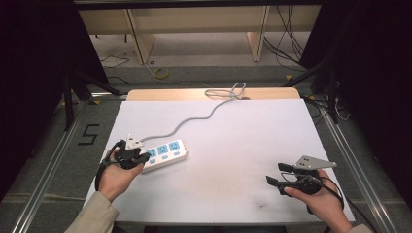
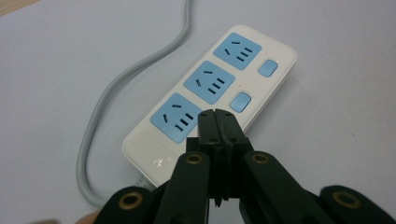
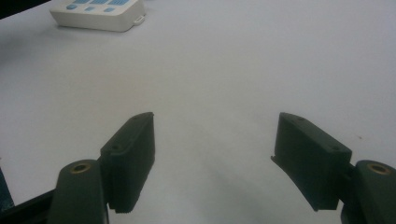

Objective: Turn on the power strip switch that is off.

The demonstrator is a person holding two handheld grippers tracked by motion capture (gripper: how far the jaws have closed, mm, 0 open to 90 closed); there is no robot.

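Observation:
A white power strip (image 1: 165, 154) with three blue sockets lies on the left part of the white table top (image 1: 233, 141). Its grey cable (image 1: 194, 119) snakes toward the back edge. My left gripper (image 1: 145, 158) is shut with nothing between its jaws. In the left gripper view, the left gripper (image 2: 216, 114) has its tips over the power strip (image 2: 280, 51) beside the nearest socket, where they hide that spot; two blue switches show further along. Whether the tips touch the strip I cannot tell. My right gripper (image 1: 274, 173) is open at the front right. In the right gripper view, the right gripper (image 3: 215, 140) holds nothing, and the power strip (image 3: 98, 14) lies far off.
The cable ends in a loose coil (image 1: 231, 91) on the wooden back edge (image 1: 165, 94). Metal frame rails (image 1: 350, 160) run along both sides of the table. Wooden shelving and floor cables (image 1: 286, 46) lie beyond. Bare table top stretches between the two grippers.

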